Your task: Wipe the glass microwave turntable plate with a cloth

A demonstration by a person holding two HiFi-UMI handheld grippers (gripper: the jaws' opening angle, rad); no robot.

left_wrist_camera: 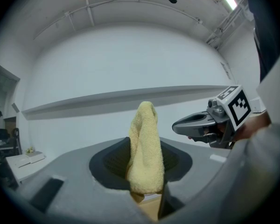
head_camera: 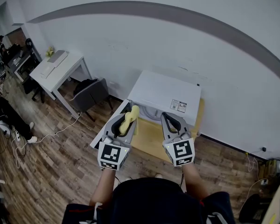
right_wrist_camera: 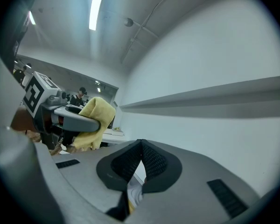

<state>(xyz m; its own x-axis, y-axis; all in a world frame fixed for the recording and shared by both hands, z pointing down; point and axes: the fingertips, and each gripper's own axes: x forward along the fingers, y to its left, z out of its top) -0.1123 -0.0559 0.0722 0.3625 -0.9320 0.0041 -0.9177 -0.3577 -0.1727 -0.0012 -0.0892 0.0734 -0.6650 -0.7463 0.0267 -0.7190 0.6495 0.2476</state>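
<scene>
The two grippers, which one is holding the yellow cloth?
The left gripper: its jaws are shut on the yellow cloth, which sticks up between them. The right gripper has its jaws closed together with nothing in them.

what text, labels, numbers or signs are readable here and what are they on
Nothing here is clear enough to quote.
The label on top of the white appliance: printed, but too small to read.
The two marker cubes: black and white square patterns only, no letters or digits.
The yellow cloth: no print visible.
</scene>
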